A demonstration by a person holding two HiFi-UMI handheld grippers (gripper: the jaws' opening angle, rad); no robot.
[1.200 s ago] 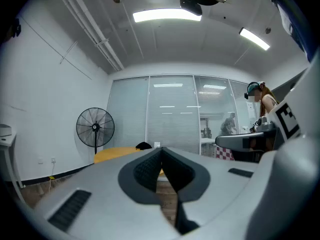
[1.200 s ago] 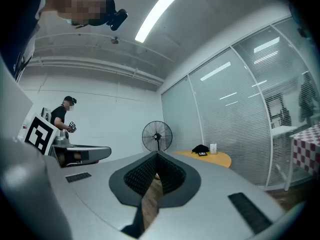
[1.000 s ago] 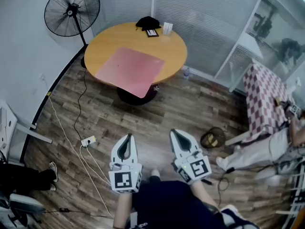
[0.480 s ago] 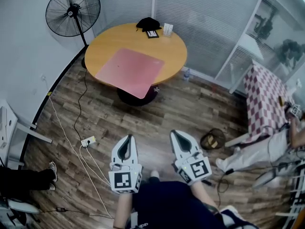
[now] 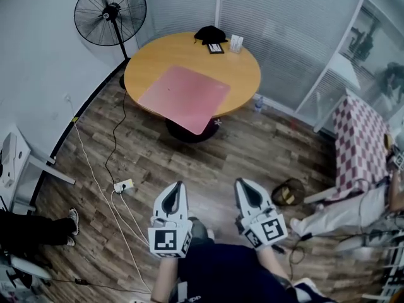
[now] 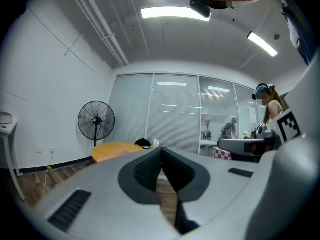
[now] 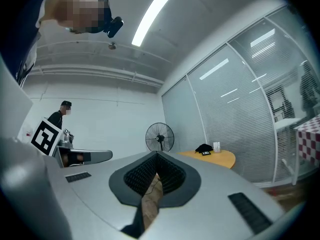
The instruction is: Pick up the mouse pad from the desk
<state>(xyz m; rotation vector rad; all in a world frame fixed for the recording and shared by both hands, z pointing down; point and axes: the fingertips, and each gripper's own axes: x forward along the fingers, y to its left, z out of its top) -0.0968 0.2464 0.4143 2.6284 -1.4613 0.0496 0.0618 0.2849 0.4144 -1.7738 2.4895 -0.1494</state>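
The pink mouse pad (image 5: 186, 96) lies on the round yellow table (image 5: 151, 65), with its near corner hanging over the table's front edge. Both grippers are held low in front of the person, well short of the table and above the wood floor. My left gripper (image 5: 176, 186) is shut and holds nothing; my right gripper (image 5: 243, 183) beside it is also shut and empty. In the left gripper view the left gripper (image 6: 161, 151) points level toward the table (image 6: 120, 146), where a strip of the mouse pad (image 6: 112, 155) shows. The right gripper (image 7: 156, 156) faces the table (image 7: 222, 158) too.
A standing fan (image 5: 110, 11) is left of the table. A black object (image 5: 211, 33) and a small white box (image 5: 236, 43) sit at the table's far edge. A power strip (image 5: 123, 185) with cables lies on the floor. At right are a checkered cloth (image 5: 360, 144), a seated person (image 5: 353, 201) and a basket (image 5: 285, 193).
The head view has shifted, so the table and fan sit a little further right and lower in the picture. Both grippers stay shut and side by side.
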